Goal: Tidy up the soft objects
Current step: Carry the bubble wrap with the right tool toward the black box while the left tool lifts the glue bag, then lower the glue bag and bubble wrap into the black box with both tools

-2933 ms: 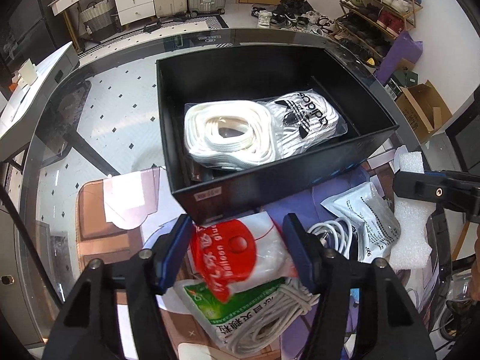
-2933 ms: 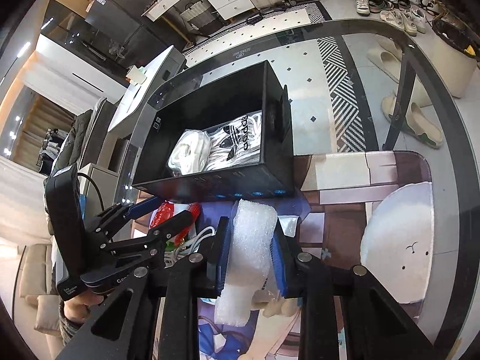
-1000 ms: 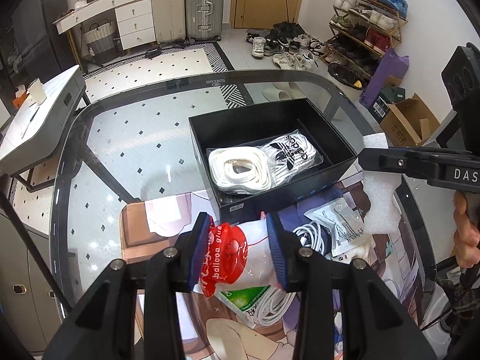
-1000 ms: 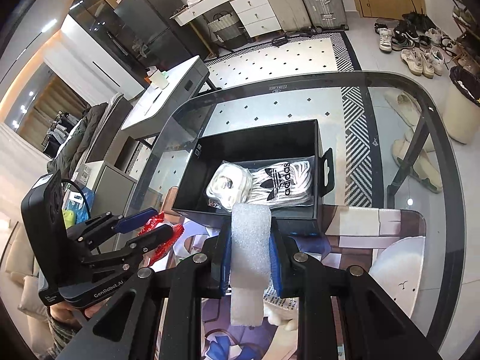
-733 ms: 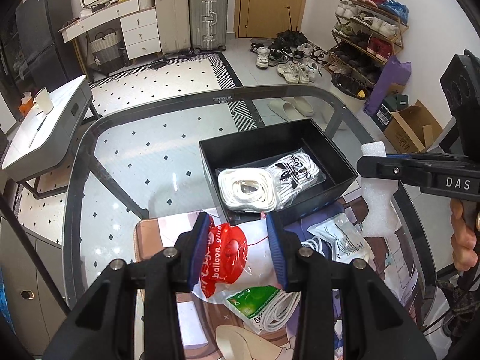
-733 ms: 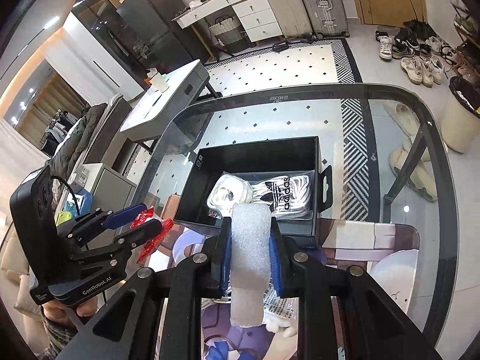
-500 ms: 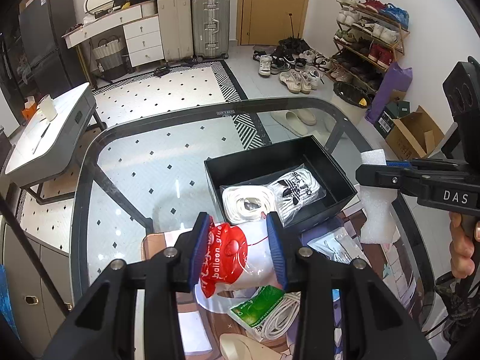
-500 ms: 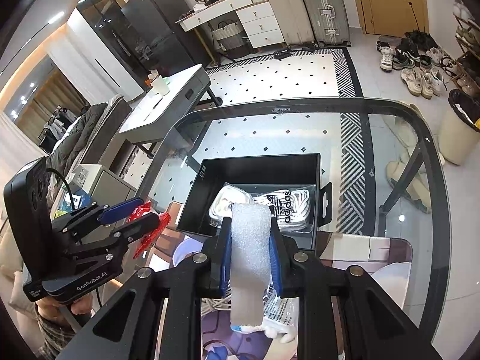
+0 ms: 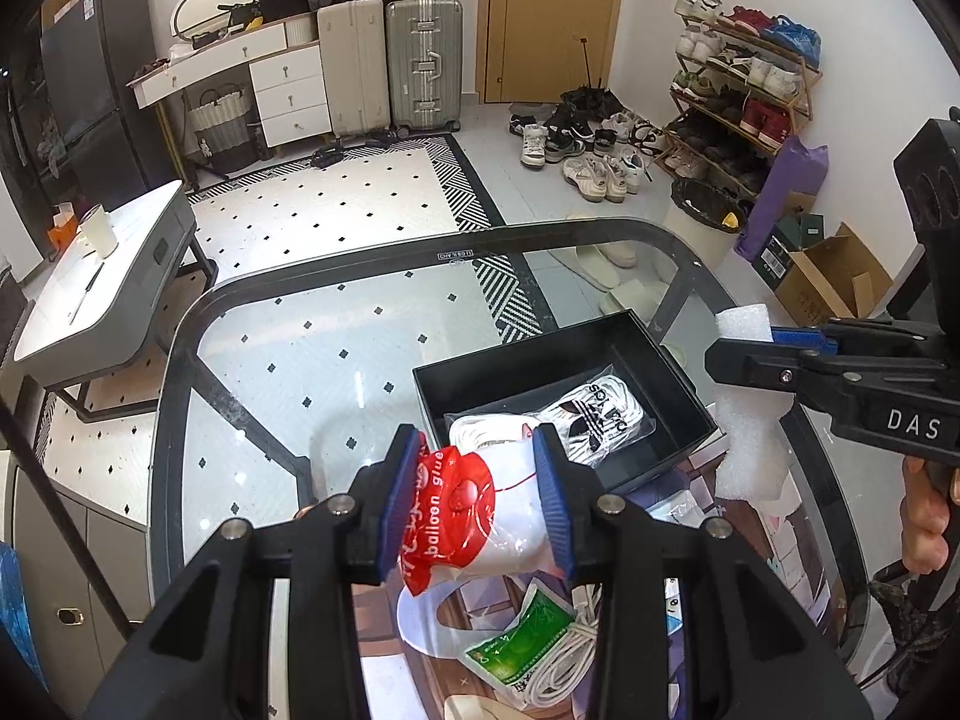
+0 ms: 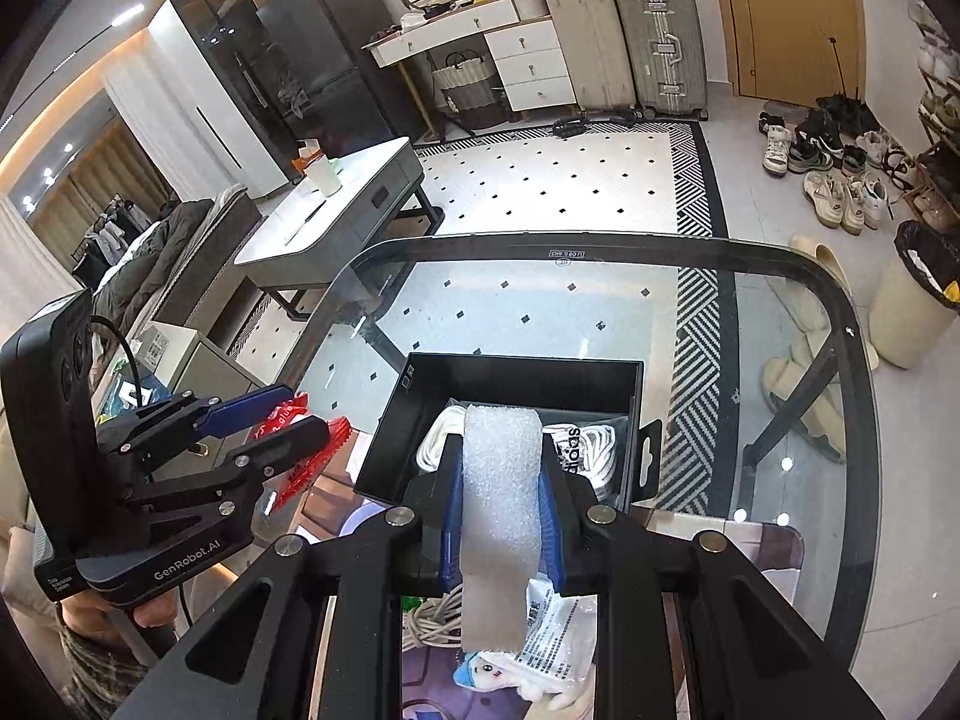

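My left gripper (image 9: 477,495) is shut on a red and white balloon glue bag (image 9: 474,516), held in the air above the table's near side. My right gripper (image 10: 501,516) is shut on a strip of white foam (image 10: 501,516), which hangs down past its blue pads. In the left wrist view the right gripper's foam strip (image 9: 747,414) shows at the right. The left gripper (image 10: 282,426) appears at the left of the right wrist view. A black box (image 9: 540,372) on the glass table holds bagged white laces (image 9: 576,420); in the right wrist view that box (image 10: 522,375) lies beyond the foam.
On a printed mat below lie a green packet with white cord (image 9: 534,654), a white packet (image 10: 558,636) and a small plush toy (image 10: 480,669). The round glass table's rim (image 9: 192,330) curves at left. A person's hand (image 9: 924,516) holds the right gripper. Shoes and suitcases stand on the floor beyond.
Both grippers have risen with their loads, so the table and black box look smaller and farther below. Neither grip has changed.
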